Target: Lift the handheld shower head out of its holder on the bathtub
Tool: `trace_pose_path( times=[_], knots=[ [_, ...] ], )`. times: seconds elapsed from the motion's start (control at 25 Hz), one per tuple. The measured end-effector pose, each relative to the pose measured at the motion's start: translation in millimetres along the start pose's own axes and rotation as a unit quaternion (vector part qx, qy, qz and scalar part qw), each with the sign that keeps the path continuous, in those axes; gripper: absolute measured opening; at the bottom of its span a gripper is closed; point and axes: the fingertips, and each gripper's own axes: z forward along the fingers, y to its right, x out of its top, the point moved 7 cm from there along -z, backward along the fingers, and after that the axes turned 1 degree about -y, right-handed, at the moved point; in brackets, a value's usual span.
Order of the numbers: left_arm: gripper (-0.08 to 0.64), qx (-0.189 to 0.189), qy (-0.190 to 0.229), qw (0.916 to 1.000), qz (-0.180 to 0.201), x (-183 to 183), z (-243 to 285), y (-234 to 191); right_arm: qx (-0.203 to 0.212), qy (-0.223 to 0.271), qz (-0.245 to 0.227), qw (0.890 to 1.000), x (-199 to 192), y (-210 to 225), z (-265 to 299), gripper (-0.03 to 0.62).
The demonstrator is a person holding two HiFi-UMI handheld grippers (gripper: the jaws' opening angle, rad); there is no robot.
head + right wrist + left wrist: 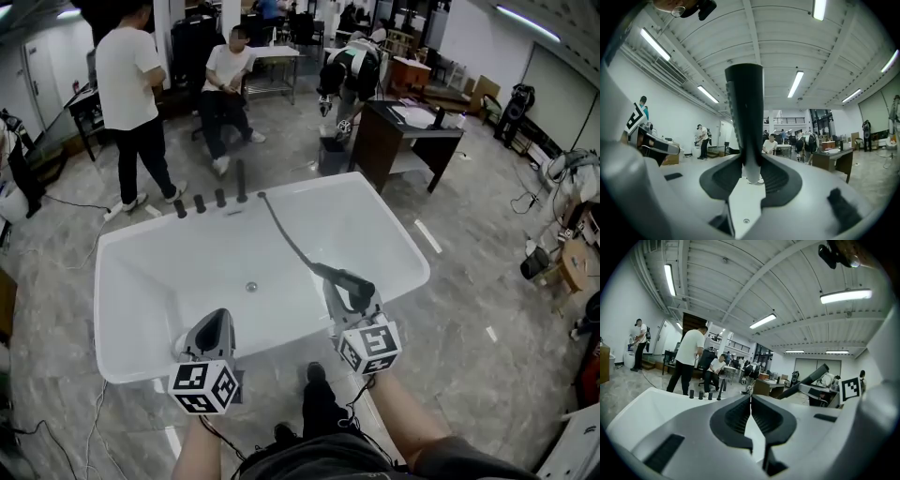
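Note:
The white bathtub [122, 253] lies below me, with black tap fittings [220, 197] on its far rim. My right gripper [349, 298] is shut on the black handheld shower head [343, 278] above the tub's near right rim. Its dark hose [281, 230] runs back to the far rim. In the right gripper view the shower head [745, 117] stands upright between the jaws of the right gripper [751, 174]. My left gripper [219, 323] hovers over the near rim, shut on nothing. In its own view the left gripper [750, 398] has its jaws together, and the shower head [806, 379] shows to the right.
Beyond the tub one person [131, 94] stands and another [225, 89] sits. A dark desk [403, 136] with a bin stands at the far right of the tub. Cables and gear lie along the right wall [562, 234]. My feet [314, 398] are at the near rim.

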Motion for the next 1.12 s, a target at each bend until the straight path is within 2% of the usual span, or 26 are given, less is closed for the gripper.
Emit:
trace_pose_path(
  times=[0.12,0.4,0.88,1.12],
  knots=[
    [0.017,-0.005,-0.010,0.9999,0.012,-2,-11,11,-0.003,-0.005,-0.004,1.000,4,-4,-20,0.132],
    [0.015,-0.015,-0.019,0.9997,0.007,-15,-21,53,0.004,-0.005,-0.001,1.000,6,7,-56,0.132],
    [0.015,0.010,-0.007,0.9999,0.010,-23,-52,121,0.041,0.015,0.010,0.999,13,29,-125,0.132],
    [0.017,0.017,-0.006,0.9998,0.003,-32,-63,145,0.052,0.006,0.021,0.998,5,40,-149,0.132]
  ],
)
